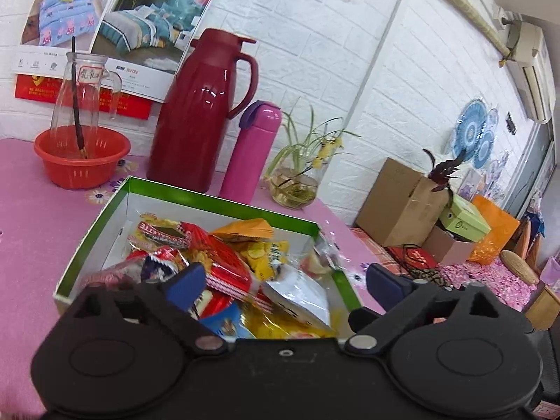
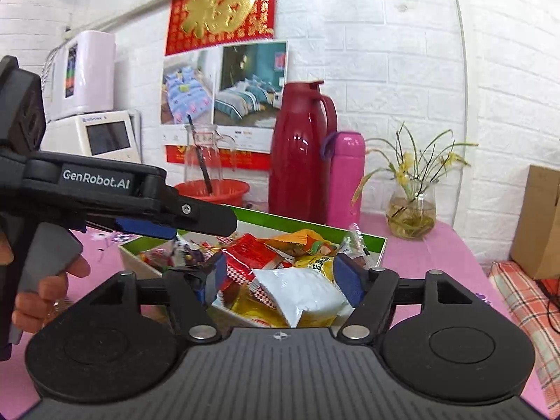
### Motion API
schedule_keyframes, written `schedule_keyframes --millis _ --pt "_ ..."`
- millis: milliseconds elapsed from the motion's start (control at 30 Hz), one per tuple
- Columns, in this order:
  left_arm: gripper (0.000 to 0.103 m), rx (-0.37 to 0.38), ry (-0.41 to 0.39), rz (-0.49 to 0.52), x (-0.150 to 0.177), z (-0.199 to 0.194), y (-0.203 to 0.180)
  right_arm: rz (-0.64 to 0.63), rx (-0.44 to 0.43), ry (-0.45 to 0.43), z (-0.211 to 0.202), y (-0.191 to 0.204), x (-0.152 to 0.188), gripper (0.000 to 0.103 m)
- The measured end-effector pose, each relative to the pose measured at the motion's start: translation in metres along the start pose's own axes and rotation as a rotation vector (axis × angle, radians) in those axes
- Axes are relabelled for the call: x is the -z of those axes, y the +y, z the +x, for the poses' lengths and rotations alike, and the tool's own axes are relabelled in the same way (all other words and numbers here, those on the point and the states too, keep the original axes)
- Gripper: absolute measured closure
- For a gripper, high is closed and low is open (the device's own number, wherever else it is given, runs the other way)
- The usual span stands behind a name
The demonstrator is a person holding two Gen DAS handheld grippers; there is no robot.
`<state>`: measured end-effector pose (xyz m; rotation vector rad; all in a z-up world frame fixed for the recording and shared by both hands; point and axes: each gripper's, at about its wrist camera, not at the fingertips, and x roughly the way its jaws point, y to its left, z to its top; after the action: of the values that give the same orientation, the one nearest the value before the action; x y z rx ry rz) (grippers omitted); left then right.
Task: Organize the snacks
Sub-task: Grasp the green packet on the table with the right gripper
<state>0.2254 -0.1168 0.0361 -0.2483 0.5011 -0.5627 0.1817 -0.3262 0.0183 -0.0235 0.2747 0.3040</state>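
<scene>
Left gripper (image 1: pixel 285 278): jaws spread wide, blue pads (image 1: pixel 187 281) apart, nothing clamped, tilted slightly downward. Right gripper (image 2: pixel 281 276): jaws likewise wide, pads bare. Left hand (image 2: pixel 45 290): fingers wrapped around the grey trigger grip, seen from the right wrist view.

"GenRobot.AI" on left gripper (image 2: pixel 168 227); "HOME TEXTILE" on poster (image 1: pixel 140 35).

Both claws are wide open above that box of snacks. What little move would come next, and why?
Probably draw both back from the green-rimmed box. The left gripper and right gripper are open with nothing held between their fingers, and the snack packets all appear to lie inside the box.
</scene>
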Motion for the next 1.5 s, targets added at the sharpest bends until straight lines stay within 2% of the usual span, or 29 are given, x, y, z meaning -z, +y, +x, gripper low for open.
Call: schedule_keyframes --millis 167,333,567,800,867,900,933,1067,1200,1267,1367,1400,1467,1500 --pt "0.000 0.030 0.037 0.020 0.020 -0.030 -0.016 0.005 -0.019 0.001 -0.045 0.004 0.005 0.000" --pt "0.000 0.050 0.099 0.044 0.053 -0.052 -0.022 -0.022 -0.026 0.068 -0.069 0.008 0.026 0.000" --pt "0.000 0.049 0.189 0.065 0.086 -0.063 -0.019 -0.121 -0.002 0.228 -0.063 0.012 0.065 0.000" --pt "0.000 0.016 0.205 0.076 0.098 -0.067 -0.011 -0.174 0.010 0.298 -0.044 0.013 0.077 0.000" --pt "0.000 0.009 0.205 0.071 0.100 -0.068 -0.008 -0.158 0.011 0.322 -0.037 0.012 0.077 0.007" --pt "0.000 0.007 0.205 0.069 0.100 -0.068 -0.008 -0.139 0.007 0.339 -0.036 0.012 0.078 0.024" --pt "0.000 0.007 0.206 0.068 0.100 -0.068 -0.007 -0.122 0.006 0.347 -0.037 0.014 0.078 0.026" --pt "0.000 0.016 0.220 0.056 0.103 -0.064 -0.006 -0.081 -0.102 0.354 -0.043 0.027 0.076 0.026" --pt "0.000 0.076 0.255 0.022 0.105 -0.053 -0.010 -0.092 -0.168 0.344 -0.050 0.041 0.073 0.022" --pt "0.006 0.117 0.275 0.018 0.106 -0.046 -0.017 -0.110 -0.166 0.341 -0.051 0.045 0.074 0.018" --pt "0.024 0.173 0.307 0.011 0.107 -0.033 -0.026 -0.111 -0.154 0.350 -0.052 0.044 0.075 0.013" --pt "0.035 0.182 0.314 0.012 0.108 -0.028 -0.028 -0.107 -0.149 0.352 -0.053 0.042 0.076 0.012" --pt "0.044 0.182 0.324 0.016 0.109 -0.020 -0.032 -0.099 -0.139 0.357 -0.053 0.040 0.076 0.012" --pt "0.054 0.179 0.331 0.013 0.110 -0.016 -0.032 -0.097 -0.136 0.356 -0.054 0.039 0.076 0.012"
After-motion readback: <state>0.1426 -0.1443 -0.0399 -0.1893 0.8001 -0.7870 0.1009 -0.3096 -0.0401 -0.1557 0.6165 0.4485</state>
